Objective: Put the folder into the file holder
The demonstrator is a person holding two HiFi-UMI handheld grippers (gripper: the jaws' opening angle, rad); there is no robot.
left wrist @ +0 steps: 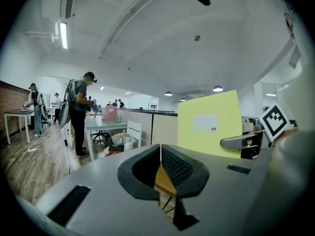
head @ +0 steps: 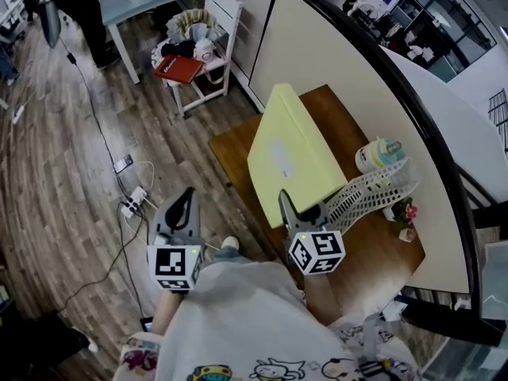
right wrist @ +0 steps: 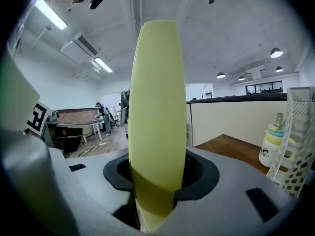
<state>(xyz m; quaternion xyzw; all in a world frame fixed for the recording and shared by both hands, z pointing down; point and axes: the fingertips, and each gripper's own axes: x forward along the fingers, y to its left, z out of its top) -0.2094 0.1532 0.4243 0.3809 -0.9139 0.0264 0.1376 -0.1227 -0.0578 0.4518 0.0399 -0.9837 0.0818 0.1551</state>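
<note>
Far left of file holder [head: 373, 189], well apart, off the table [head: 238, 153] edge and over wood floor: left gripper [head: 186, 201]. Pads pressed together, nothing between them, seen plainly in left gripper view [left wrist: 161, 168]. Carries nothing.

Just left of file holder: yellow folder [head: 290, 153], upright on edge, leaning a little, above the table. Touching the table or lifted off it: cannot tell. Shows white label on its face in left gripper view [left wrist: 209, 124]; shows edge-on and bulging in right gripper view [right wrist: 156, 97].

At folder's near lower edge, near left of file holder: right gripper [head: 298, 213]. Jaws spread wide but pinching the folder's thickness, pads on both covers [right wrist: 155, 181].

Handling, as judgement: looks light, fairly stiff, broad. Probably smooth-covered, so slippery under pads. Likely to swing or sag from a one-edge pinch. Not fragile. Best hold: low on the thick edge, close to mid-length, as roughly now. Could use idle left gripper on the top edge for steadying.

File holder itself: white mesh, on the table's right part, in right gripper view at far right [right wrist: 298, 146]. Needs edge-on entry into a slot.

At file holder's far end: small bottle [head: 379, 153]. Inside or just behind: cannot tell.
</note>
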